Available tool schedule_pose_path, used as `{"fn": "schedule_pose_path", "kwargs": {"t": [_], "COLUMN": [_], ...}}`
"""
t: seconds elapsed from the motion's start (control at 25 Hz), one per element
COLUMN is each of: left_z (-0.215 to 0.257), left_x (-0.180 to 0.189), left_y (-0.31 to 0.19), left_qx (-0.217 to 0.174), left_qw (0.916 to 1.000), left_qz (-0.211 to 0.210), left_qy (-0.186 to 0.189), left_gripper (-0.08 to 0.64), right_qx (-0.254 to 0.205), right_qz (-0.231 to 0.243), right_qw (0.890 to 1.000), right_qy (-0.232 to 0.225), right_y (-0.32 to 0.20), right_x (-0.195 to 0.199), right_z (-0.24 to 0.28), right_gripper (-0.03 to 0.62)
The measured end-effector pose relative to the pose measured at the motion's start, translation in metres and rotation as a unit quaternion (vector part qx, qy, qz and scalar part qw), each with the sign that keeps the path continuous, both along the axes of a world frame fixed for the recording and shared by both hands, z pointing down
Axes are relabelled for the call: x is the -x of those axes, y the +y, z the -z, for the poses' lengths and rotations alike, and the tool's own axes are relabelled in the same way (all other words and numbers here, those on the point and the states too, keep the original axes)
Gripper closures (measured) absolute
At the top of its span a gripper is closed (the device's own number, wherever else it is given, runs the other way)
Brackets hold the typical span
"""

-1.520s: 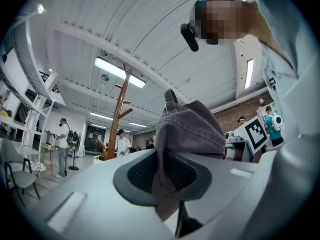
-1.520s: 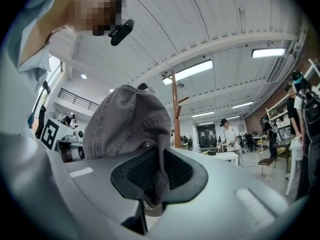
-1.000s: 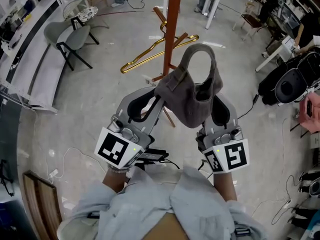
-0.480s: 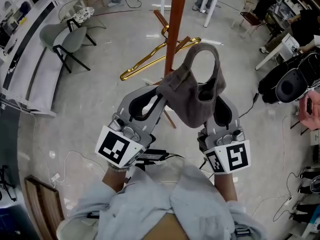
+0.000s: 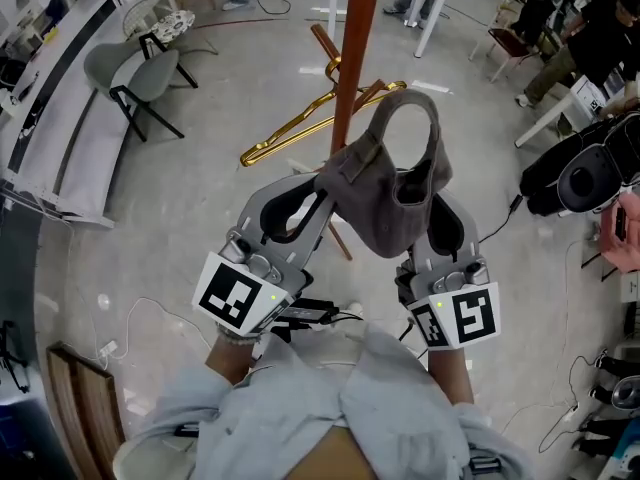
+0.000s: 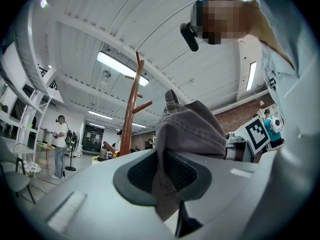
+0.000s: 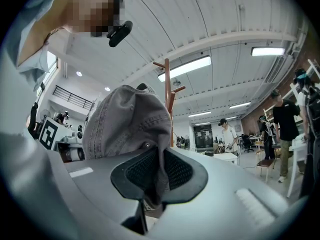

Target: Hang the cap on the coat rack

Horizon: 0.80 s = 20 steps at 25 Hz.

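Left hand-held gripper [image 5: 322,190]: jaws pressed together on a fold of the cap's fabric. In the left gripper view [image 6: 167,184] the grey cloth runs down between the two dark pads.

Right hand-held gripper [image 5: 436,200]: jaws likewise closed on the cap's opposite edge. In the right gripper view [image 7: 150,184] the cloth is pinched between the pads, just below a small eyelet.

Cap [image 5: 385,203]: grey, held up in the air between both grippers. Its crown sags down and its back strap arches up as an open loop.

Coat rack [image 5: 350,58]: a reddish-brown wooden pole with angled pegs, just beyond the cap. The cap hangs on no peg, and whether it touches the pole cannot be told.

Hanger [image 5: 300,118]: gold, beside the pole, lower down.

Chair [image 5: 135,68]: grey, well apart to the left.
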<state>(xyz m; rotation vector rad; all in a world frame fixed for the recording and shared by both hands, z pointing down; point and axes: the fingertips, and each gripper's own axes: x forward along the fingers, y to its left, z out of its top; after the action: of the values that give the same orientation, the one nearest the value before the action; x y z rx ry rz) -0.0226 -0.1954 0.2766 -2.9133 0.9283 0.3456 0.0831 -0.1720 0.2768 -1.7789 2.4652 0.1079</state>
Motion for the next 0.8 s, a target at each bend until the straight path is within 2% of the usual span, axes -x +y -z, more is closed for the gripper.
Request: {"fn": "schedule_pose_path", "kwargs": {"t": [0.8], "left_z": [0.008], "left_x": [-0.037], "left_y": [-0.010], "left_qx": [-0.007], "left_qw": [0.9992], "left_qz": [0.040], "left_qy": [0.000], "left_gripper": [0.508], "right_qx": [-0.004], "right_qz": [0.043], "right_qw": [0.999], "right_qy": [-0.003], "right_y": [-0.021], "right_x": [-0.038], "right_z": [0.007], "right_gripper": [0.546]}}
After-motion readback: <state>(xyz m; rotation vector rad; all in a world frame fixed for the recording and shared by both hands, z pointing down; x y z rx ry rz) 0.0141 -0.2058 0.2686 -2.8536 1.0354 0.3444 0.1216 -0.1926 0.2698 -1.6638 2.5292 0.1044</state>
